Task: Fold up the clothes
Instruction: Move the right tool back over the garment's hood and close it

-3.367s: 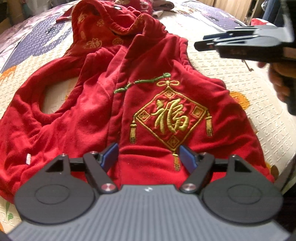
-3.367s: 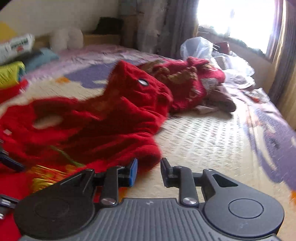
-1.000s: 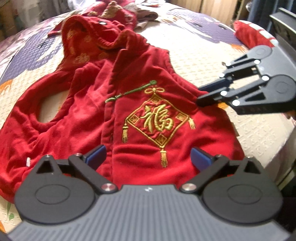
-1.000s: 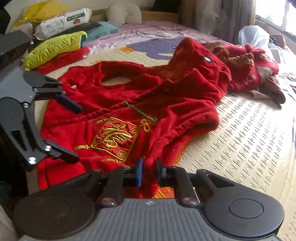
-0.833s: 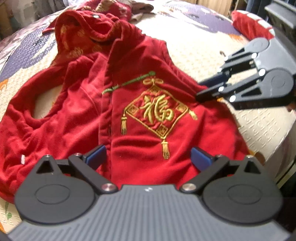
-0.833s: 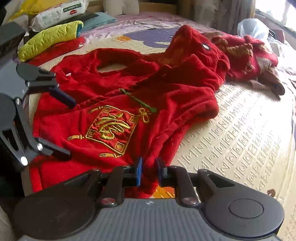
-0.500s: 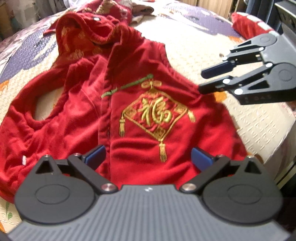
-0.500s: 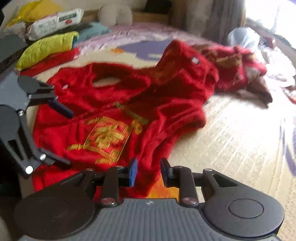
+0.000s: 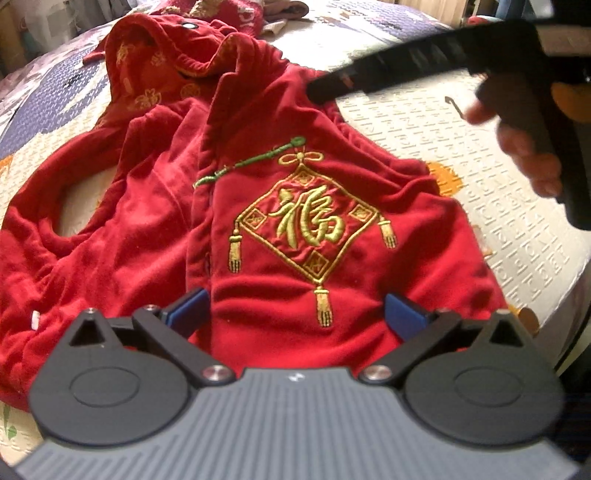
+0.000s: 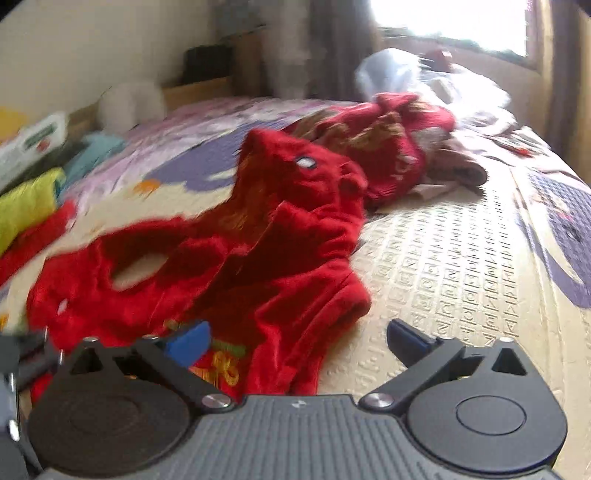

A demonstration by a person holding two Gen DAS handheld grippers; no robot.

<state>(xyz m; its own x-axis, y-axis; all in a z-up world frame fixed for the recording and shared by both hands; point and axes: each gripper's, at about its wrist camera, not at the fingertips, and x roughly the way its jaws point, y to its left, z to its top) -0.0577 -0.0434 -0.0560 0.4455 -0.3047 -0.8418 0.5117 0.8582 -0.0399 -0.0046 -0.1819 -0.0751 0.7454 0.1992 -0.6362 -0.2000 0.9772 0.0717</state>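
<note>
Lying flat, one red vest [image 9: 303, 221]; right gripper [image 10: 297, 338] jaws opening, left gripper [image 9: 295, 314] spread wide.

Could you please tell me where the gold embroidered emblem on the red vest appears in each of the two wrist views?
Left wrist view: the gold embroidered emblem sits near the centre, on the front of the red vest.
Right wrist view: only a blurred sliver of it shows low and left of centre, beside the left fingertip.
Shared landmark: the white snap on the hood.
</note>
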